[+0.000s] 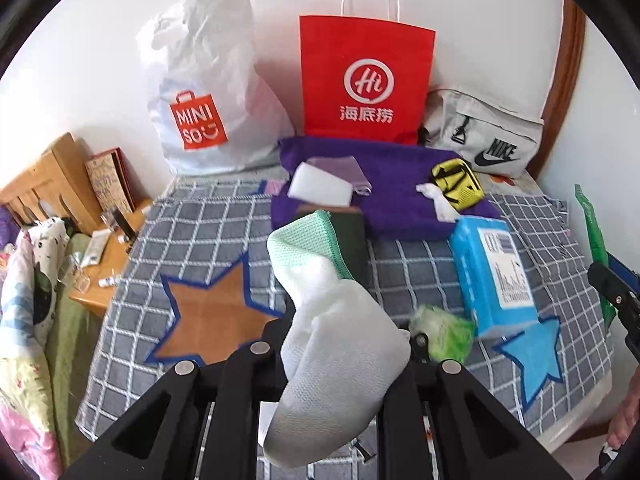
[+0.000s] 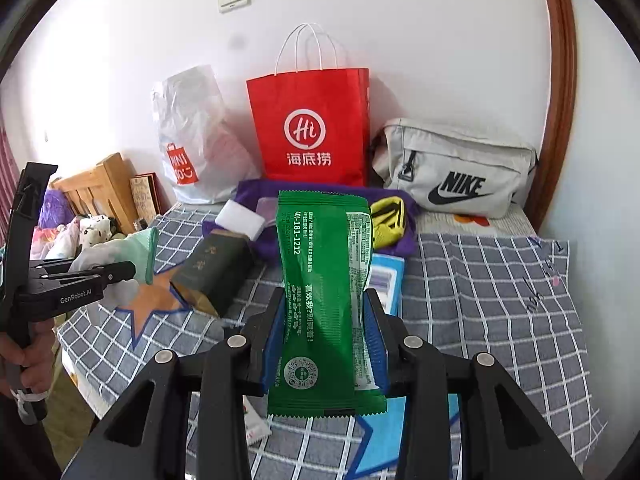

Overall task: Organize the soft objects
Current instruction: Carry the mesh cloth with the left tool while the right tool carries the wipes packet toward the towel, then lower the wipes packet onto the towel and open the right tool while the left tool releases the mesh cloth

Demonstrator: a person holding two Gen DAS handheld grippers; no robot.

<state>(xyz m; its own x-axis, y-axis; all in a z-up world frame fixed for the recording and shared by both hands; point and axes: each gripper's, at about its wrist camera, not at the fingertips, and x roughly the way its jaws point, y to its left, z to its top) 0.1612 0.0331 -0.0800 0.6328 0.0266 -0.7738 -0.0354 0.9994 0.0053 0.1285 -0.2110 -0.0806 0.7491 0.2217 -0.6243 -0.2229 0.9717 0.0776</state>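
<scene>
My left gripper (image 1: 346, 340) is shut on a white sock (image 1: 332, 364) with a mint cuff, which hangs up and over its tips above the checked blanket (image 1: 208, 232). In the right wrist view the same gripper (image 2: 126, 271) and sock (image 2: 132, 246) show at the left, with a hand on the handle. My right gripper (image 2: 325, 324) is shut on an upright green foil packet (image 2: 316, 280), its blue pads (image 2: 274, 334) pressing both sides. A purple towel (image 1: 400, 184) at the back bears a white sponge (image 1: 320, 184) and a yellow pouch (image 1: 456, 184).
Against the wall stand a white Miniso bag (image 1: 208, 92), a red paper bag (image 1: 366, 80) and a grey Nike bag (image 1: 488, 140). A dark green box (image 2: 216, 268), a blue tissue pack (image 1: 492, 272) and a small green wrapped item (image 1: 444, 332) lie on the blanket. A wooden stand (image 1: 60, 184) is left.
</scene>
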